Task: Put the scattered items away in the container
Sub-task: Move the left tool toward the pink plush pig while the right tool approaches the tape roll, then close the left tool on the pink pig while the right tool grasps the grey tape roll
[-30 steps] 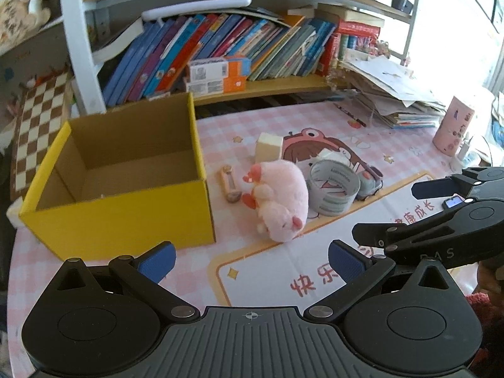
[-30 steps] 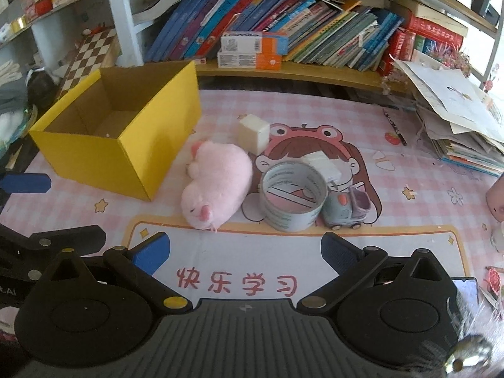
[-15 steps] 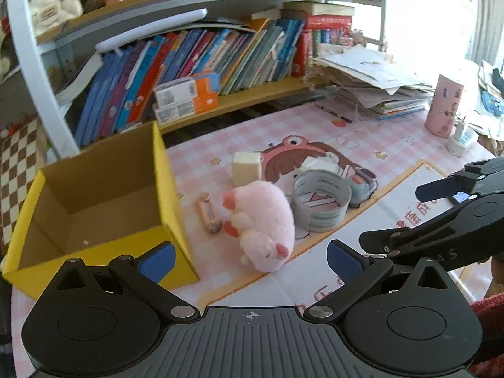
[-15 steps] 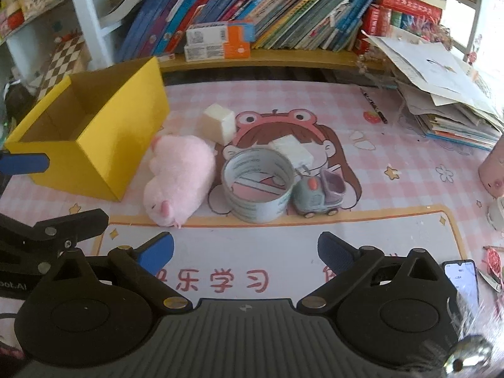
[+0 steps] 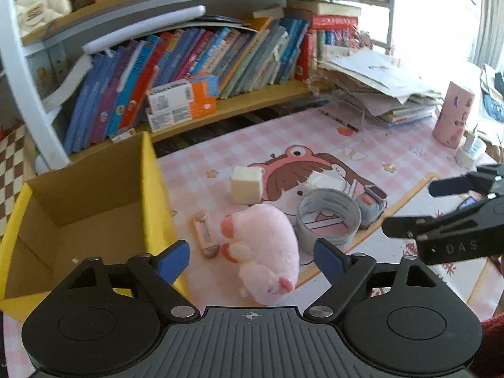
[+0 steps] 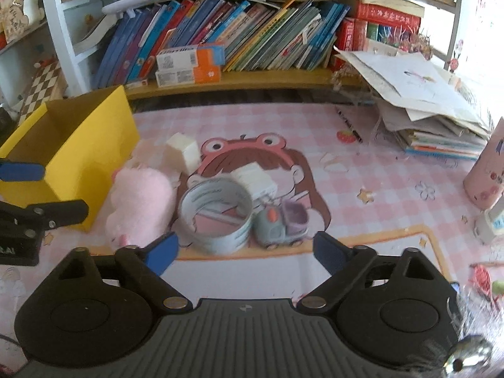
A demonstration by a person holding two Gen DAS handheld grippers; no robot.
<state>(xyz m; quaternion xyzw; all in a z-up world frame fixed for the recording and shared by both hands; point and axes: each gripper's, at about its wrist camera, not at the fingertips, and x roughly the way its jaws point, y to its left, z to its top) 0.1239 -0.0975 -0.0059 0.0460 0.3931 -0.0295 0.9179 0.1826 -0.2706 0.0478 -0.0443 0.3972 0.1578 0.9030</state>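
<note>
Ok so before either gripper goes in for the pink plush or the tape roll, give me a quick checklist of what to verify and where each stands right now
1. Yellow box open on top, room inside: ok.
2. Left gripper empty: ok; jaws have just been closing a little, nothing between them.
3. Right gripper empty: ok; jaws likewise narrowing, pads apart.
4. Pink plush ahead of the left gripper, not pinned under anything: ok.
5. Tape roll free to lift alone: not ok; the plush and the toy car crowd its sides.
6. Left jaws wide enough for the plush: cannot tell.
</note>
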